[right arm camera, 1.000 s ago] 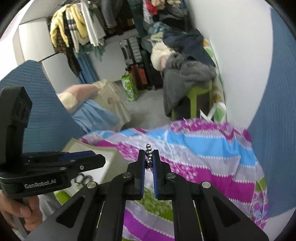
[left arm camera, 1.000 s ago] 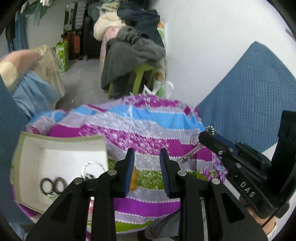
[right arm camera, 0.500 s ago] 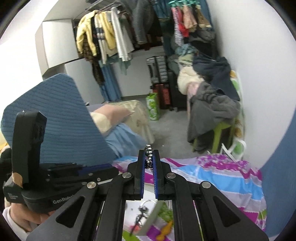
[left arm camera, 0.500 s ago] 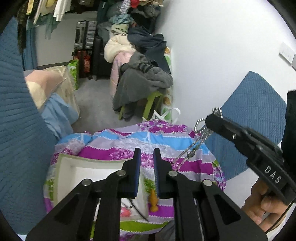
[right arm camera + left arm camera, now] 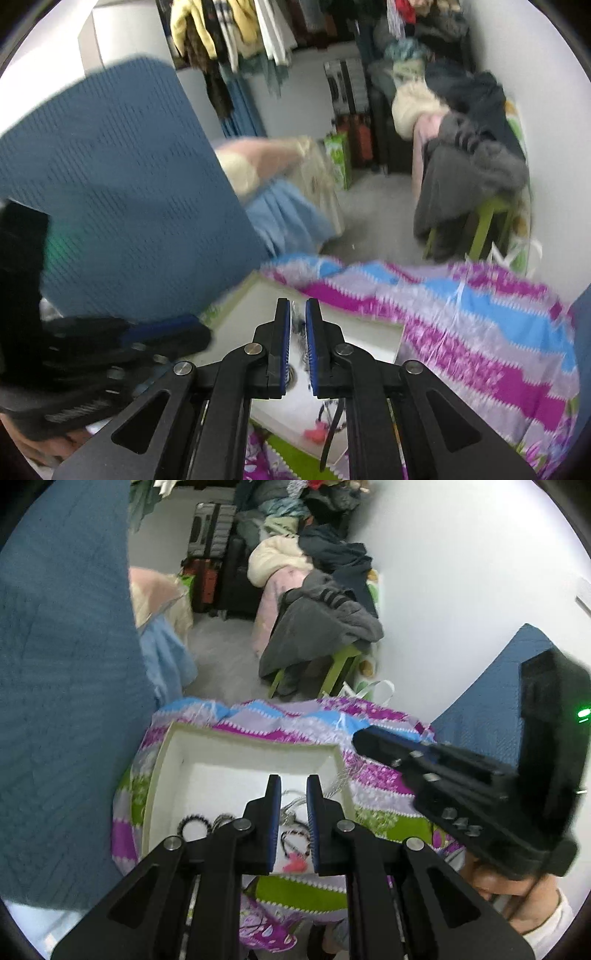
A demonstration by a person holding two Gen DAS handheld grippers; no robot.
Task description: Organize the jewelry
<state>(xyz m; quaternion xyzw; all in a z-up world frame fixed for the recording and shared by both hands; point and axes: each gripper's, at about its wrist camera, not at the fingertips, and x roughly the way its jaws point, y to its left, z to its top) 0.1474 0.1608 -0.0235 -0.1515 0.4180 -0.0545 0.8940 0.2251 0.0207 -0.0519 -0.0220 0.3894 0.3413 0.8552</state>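
A white open box (image 5: pixel 251 749) sits on a striped purple, blue and green cloth (image 5: pixel 380 790). Inside lie black bead bracelets (image 5: pixel 194 821), a silver chain (image 5: pixel 291 805) and a pink piece (image 5: pixel 295 864). My left gripper (image 5: pixel 293 786) hovers over the box, jaws slightly apart, empty. My right gripper (image 5: pixel 296 310) is over the box's edge (image 5: pixel 258 284), jaws parted a little, with the silver chain (image 5: pixel 300 332) blurred between them, falling into the box. The right gripper also shows in the left wrist view (image 5: pixel 364 738).
Blue quilted cushions (image 5: pixel 62 686) stand left and right (image 5: pixel 491 709) of the cloth. Behind are a green stool with piled clothes (image 5: pixel 317 635), suitcases (image 5: pixel 207 550) and hanging clothes (image 5: pixel 236 29). A white wall (image 5: pixel 461 572) is on the right.
My right gripper came down over the box and its jaws parted, letting the silver chain go. My left gripper moved over the box and opened slightly.
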